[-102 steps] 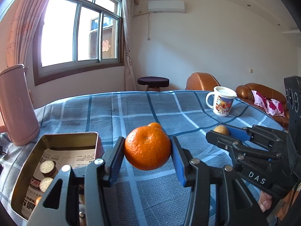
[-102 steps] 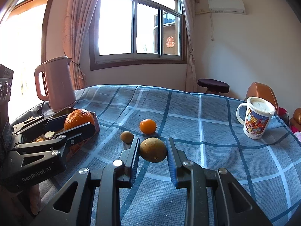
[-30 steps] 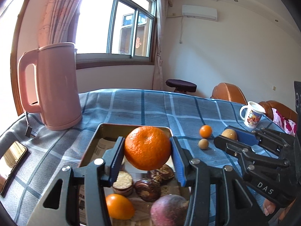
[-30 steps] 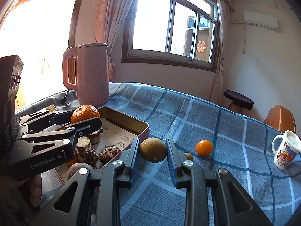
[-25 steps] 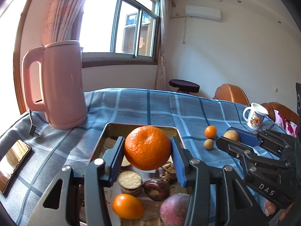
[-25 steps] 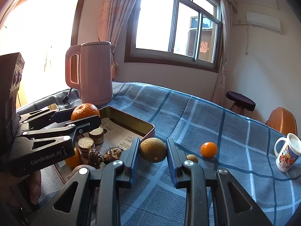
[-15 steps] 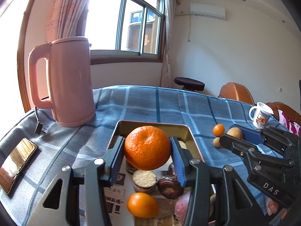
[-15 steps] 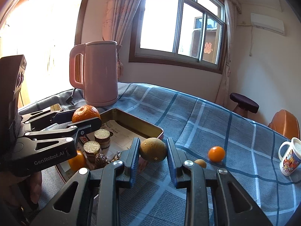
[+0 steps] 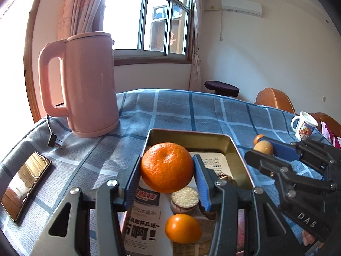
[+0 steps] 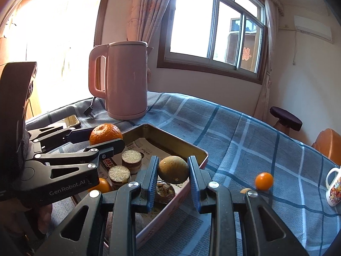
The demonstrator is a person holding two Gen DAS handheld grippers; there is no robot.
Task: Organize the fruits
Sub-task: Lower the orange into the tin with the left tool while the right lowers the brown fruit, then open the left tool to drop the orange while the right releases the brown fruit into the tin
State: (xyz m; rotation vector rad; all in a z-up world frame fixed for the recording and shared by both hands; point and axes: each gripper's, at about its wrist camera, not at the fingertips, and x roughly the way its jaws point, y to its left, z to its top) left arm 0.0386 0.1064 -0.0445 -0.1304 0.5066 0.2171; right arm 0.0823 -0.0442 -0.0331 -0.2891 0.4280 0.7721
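Note:
My left gripper (image 9: 167, 170) is shut on a large orange mandarin (image 9: 167, 167), held above the open metal tin (image 9: 191, 133). The same mandarin (image 10: 106, 134) shows at the left of the right wrist view, over the tin (image 10: 170, 137). My right gripper (image 10: 173, 173) is shut on a brownish-green round fruit (image 10: 173, 169), hanging over the tin's near right rim. That fruit (image 9: 263, 147) also appears at the right of the left wrist view. In the tin lie a small orange (image 9: 183, 228), round cakes (image 10: 131, 156) and dark pieces on printed paper.
A pink kettle (image 9: 85, 85) stands behind the tin at left, its plug (image 9: 53, 139) on the blue checked cloth. A phone (image 9: 23, 180) lies at far left. A small orange (image 10: 264, 181) and a tan fruit (image 10: 245, 190) rest on the cloth at right, beside a printed mug (image 9: 303, 125).
Both grippers have carried their fruits leftward toward the kettle. The tin now sits under both, and the kettle looms larger. Neither grip has changed.

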